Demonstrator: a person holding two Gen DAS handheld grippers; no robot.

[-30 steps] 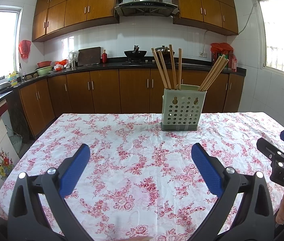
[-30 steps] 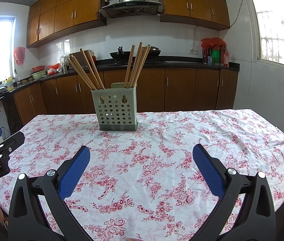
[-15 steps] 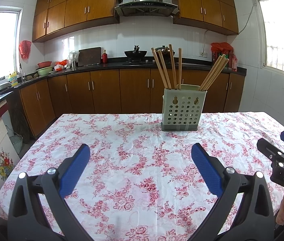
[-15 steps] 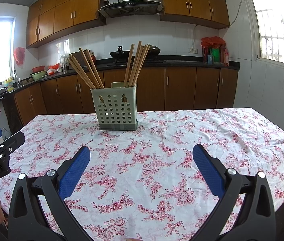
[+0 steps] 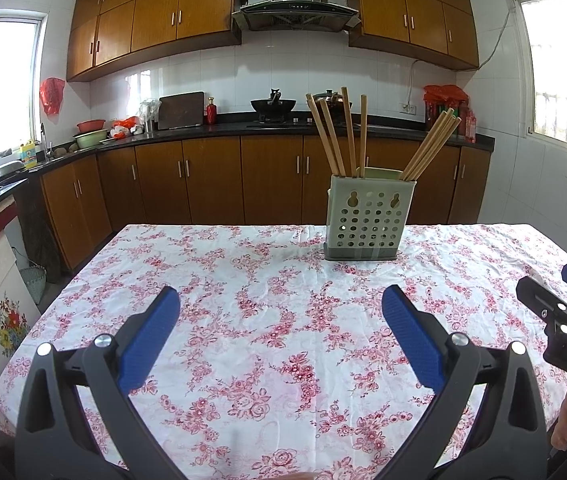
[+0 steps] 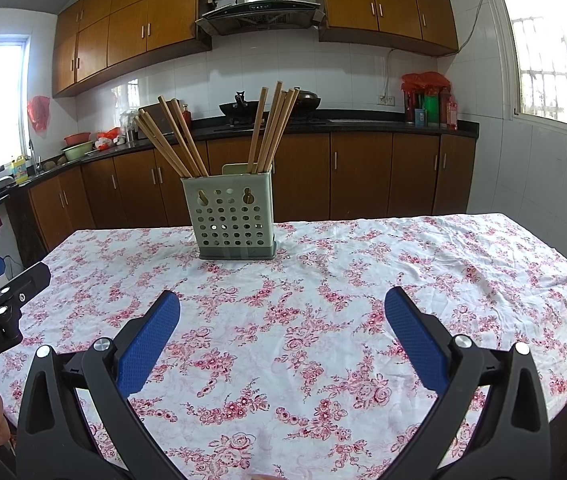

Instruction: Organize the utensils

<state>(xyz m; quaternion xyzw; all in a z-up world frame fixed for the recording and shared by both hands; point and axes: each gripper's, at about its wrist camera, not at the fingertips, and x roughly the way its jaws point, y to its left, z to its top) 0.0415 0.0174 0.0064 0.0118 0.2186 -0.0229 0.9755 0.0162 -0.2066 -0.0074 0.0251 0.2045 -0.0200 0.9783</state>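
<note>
Left wrist: holder [image 5: 369, 220] beyond fingers [image 5: 411, 338]

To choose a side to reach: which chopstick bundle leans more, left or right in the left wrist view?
The right bundle; the left bundle stands nearly upright.

A pale green perforated plastic utensil holder [image 5: 369, 216] stands upright on a table covered with a white cloth with red flowers [image 5: 267, 320], toward its far edge. Long wooden chopsticks stand in the holder in two groups: one group [image 5: 339, 136] in its left part, the other group [image 5: 431, 146] in its right part, leaning outward. The left gripper [image 5: 281, 326] and the right gripper [image 6: 283, 326] are above the near part of the table, side by side and apart, with the holder in front of them. Behind the table, brown wooden cabinets [image 5: 219, 180] run along the wall under a dark stone counter [image 5: 243, 127].
</note>
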